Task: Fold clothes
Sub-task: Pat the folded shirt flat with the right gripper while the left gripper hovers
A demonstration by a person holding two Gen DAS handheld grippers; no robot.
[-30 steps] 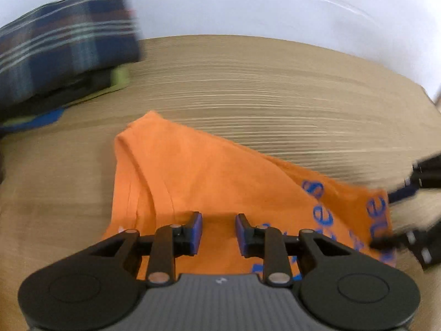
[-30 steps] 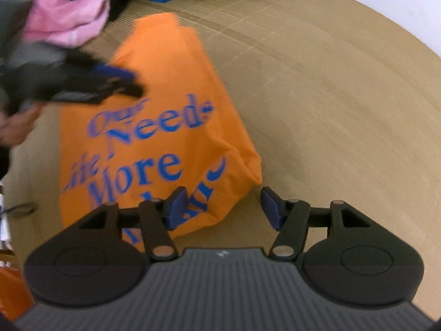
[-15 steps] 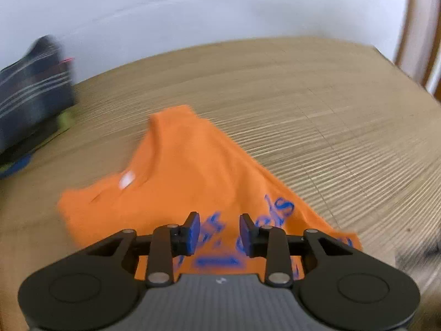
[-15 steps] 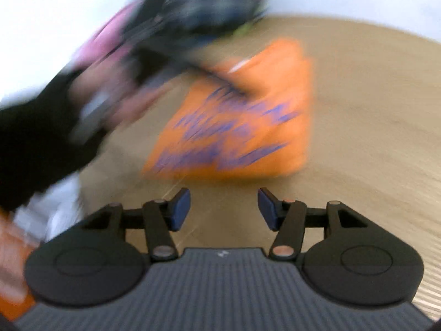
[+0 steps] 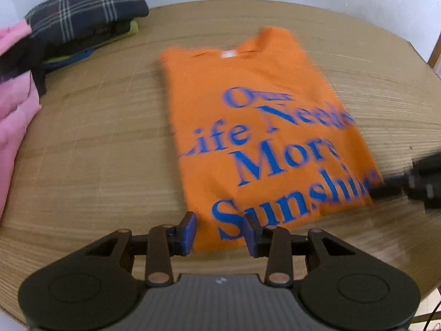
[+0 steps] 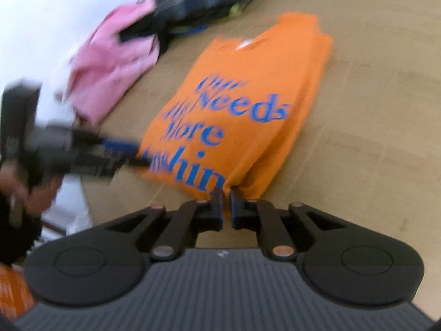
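Observation:
An orange T-shirt [image 5: 261, 138] with blue lettering lies folded into a rectangle on the wooden table [image 5: 96, 151], print up. My left gripper [image 5: 220, 233] is at its near left corner with its jaws opening. The hem lies between the blue pads [image 5: 190, 229], which stand apart from it. My right gripper [image 6: 226, 204] is closing on the shirt's [image 6: 248, 96] near right corner, with orange fabric pinched between its fingers. Each gripper also shows blurred in the other's view: the right gripper [image 5: 391, 187], the left gripper [image 6: 135, 151].
A stack of folded clothes topped by a dark plaid piece [image 5: 82, 19] sits at the table's far left. A pink garment [image 5: 13, 110] lies beside it near the left edge. A hand [image 6: 35, 201] holds the left gripper. Bare wood [image 6: 372, 110] lies right of the shirt.
The shirt now lies squared up with its print facing up. My left gripper slid to the near left corner and widened. My right gripper went from wide open to pinching the near right corner.

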